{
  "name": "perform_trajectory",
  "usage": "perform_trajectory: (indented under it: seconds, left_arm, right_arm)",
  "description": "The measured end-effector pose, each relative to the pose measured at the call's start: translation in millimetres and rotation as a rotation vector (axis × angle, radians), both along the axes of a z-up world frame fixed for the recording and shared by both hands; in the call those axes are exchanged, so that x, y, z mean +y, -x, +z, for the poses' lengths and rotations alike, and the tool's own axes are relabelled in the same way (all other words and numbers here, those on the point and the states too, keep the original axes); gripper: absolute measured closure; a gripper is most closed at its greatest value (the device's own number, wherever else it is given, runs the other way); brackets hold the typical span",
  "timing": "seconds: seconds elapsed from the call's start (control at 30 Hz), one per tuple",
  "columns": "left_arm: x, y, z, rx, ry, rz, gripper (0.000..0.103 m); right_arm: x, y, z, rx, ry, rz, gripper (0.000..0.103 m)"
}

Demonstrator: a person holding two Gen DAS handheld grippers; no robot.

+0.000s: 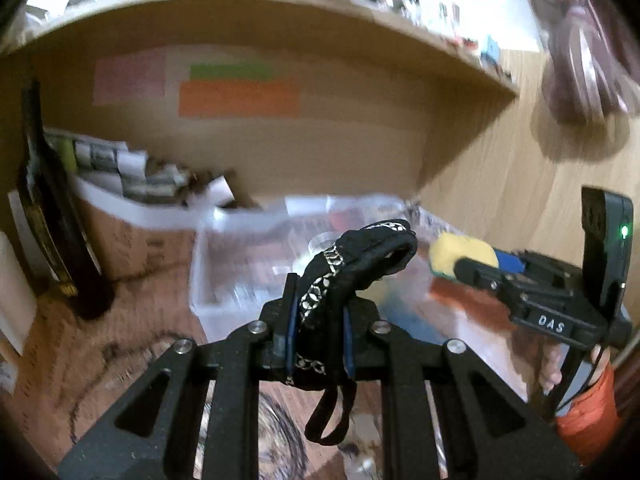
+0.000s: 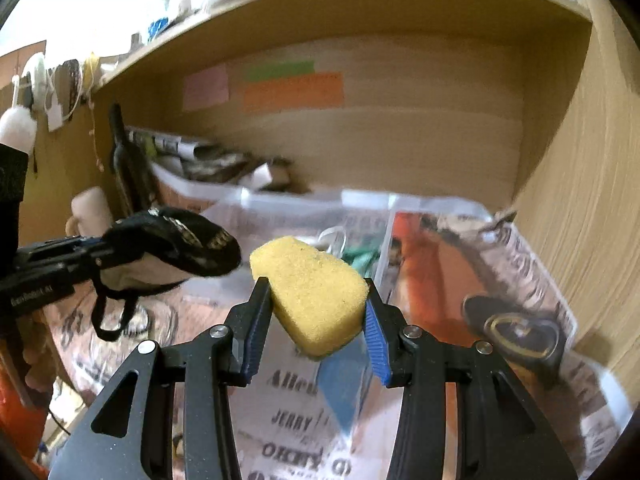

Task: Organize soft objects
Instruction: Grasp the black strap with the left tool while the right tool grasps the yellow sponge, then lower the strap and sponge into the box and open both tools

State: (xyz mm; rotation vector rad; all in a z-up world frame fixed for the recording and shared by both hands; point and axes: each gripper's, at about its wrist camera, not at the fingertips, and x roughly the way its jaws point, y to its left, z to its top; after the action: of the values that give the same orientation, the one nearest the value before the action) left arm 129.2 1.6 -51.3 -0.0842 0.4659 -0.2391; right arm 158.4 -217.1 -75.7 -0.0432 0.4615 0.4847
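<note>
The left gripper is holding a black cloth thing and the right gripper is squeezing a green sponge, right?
Not quite: the foam sponge in the right gripper is yellow, not green, as the right wrist view shows. The left gripper does hold the black patterned fabric piece.

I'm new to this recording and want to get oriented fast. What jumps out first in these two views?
The right gripper pinches a yellow sponge at centre frame. Left of it, the left gripper clamps a black patterned cloth. Both hang above a clear plastic bin under a wooden shelf.
</note>
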Motion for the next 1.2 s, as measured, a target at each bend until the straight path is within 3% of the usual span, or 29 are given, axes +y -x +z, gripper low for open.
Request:
perform_trajectory:
  seconds: [0.17, 0.33, 0.77, 0.93, 1.2]
  left_arm:
    - [11, -12, 19, -0.064, 0.012, 0.042, 0.085]
    - [16, -37, 18, -0.047, 0.022, 0.069, 0.085]
    - [8, -112, -27, 0.119, -0.023, 0.087, 0.085]
    - [-7, -124, -40, 0.144, -0.072, 0.056, 0.085]
    - [-16, -139, -59, 0.278, -0.072, -0.028, 0.081]
  right_arm:
    - [-3, -10, 13, -0.034, -0.021, -0.017, 0.063]
    - [-8, -28, 21, -0.044, -0.038, -0.032, 0.063]
    - [18, -75, 6, 0.026, 0.034, -0.016, 0.063]
    - [33, -91, -11, 0.086, 0.084, -0.008, 0.063]
    - [46, -102, -27, 0.127, 0.125, 0.007, 0.06]
